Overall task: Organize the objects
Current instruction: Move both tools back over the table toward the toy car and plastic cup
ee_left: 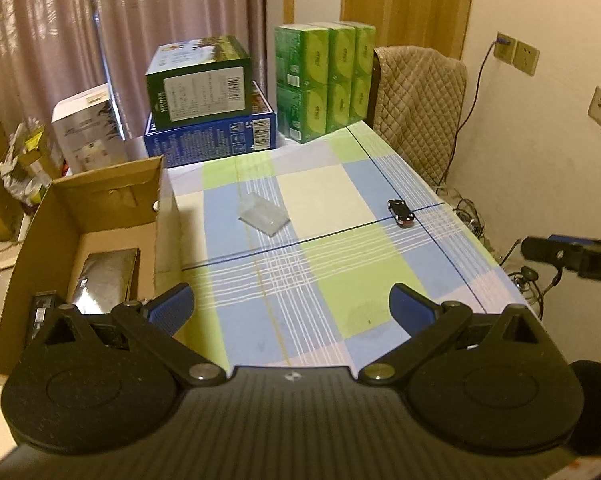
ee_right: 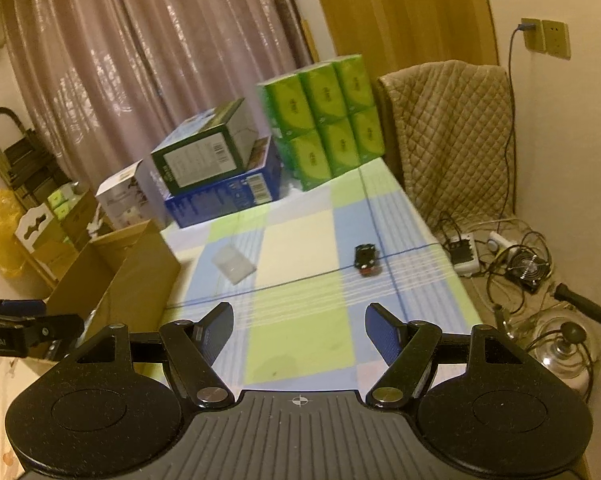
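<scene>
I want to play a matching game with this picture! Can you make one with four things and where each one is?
Things:
1. toy car
2. clear plastic packet
3. green tissue packs
4. cardboard box

Places:
A. far end of the table, beside the quilted chair
B. off the table's left edge
C. on the tablecloth, toward the left
D. on the tablecloth, near the right edge

Pairs: 1-D, 2-C, 3-A, 4-B
</scene>
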`<state>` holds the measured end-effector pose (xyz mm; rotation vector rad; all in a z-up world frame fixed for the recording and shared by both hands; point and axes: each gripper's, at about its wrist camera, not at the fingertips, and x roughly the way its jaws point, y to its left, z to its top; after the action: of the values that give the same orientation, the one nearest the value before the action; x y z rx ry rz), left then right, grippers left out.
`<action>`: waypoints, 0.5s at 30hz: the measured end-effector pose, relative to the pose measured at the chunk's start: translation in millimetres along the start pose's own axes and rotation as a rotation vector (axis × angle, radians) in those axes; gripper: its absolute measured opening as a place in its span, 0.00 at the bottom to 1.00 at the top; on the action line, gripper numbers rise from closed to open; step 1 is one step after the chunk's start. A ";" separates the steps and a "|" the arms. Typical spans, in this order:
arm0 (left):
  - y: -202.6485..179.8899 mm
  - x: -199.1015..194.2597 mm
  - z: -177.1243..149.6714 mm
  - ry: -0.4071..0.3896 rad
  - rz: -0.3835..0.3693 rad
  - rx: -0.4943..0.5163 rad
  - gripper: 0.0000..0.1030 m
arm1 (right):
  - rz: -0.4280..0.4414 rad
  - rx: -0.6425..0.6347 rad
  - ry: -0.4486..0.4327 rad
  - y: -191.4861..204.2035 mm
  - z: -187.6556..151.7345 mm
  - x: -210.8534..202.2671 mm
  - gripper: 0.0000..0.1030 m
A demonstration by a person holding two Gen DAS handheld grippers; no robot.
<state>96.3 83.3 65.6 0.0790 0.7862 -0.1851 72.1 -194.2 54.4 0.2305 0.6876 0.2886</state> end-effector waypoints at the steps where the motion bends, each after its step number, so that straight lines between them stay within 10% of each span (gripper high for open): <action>1: -0.8 5.2 2.9 0.005 -0.006 0.011 0.99 | -0.002 0.000 0.002 -3.1 3.3 2.9 0.68; 15: 6.8 117.9 45.9 0.085 -0.021 0.123 0.99 | -0.025 -0.085 0.103 -41.8 45.3 111.4 0.68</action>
<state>211.2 67.5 14.3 0.1960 0.8601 -0.2509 191.3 -201.1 10.2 0.1267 0.7780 0.3069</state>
